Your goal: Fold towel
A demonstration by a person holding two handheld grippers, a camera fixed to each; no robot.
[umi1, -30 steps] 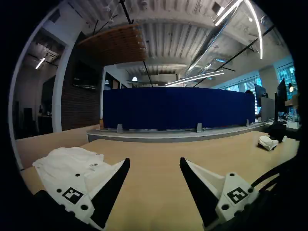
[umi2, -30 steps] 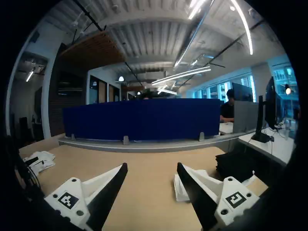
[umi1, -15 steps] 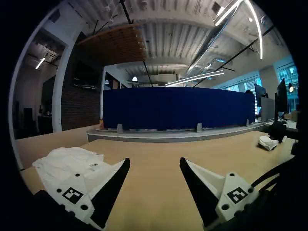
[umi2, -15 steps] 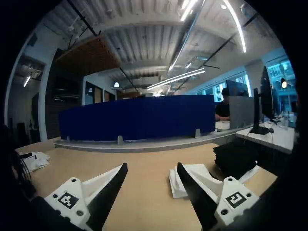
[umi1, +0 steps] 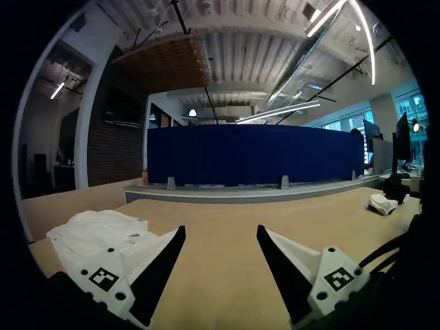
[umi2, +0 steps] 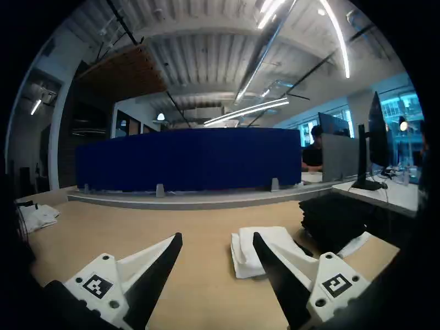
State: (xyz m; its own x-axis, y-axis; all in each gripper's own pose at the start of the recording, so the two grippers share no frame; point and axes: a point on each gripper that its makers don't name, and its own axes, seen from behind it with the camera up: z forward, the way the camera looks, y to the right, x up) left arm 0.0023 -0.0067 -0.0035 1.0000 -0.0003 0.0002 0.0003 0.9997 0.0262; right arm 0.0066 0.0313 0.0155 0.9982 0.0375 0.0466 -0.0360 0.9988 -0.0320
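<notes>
Wooden tabletop (umi1: 220, 214) runs up to a blue partition (umi1: 253, 154) standing along its far edge. Left gripper (umi1: 220, 227): fingers spread wide, nothing between them, aimed at the partition. A loose white towel (umi1: 96, 231) lies flat on the near side of the partition, toward its left end. Right gripper (umi2: 216, 235): fingers likewise apart and empty. A folded white towel (umi2: 245, 253) lies short of the partition's right end, just beside a dark cloth stack (umi2: 330, 220). A person (umi2: 313, 157) sits beyond that right end.

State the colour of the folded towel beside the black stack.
The folded towel is plain white, clearest in the right gripper view.
</notes>
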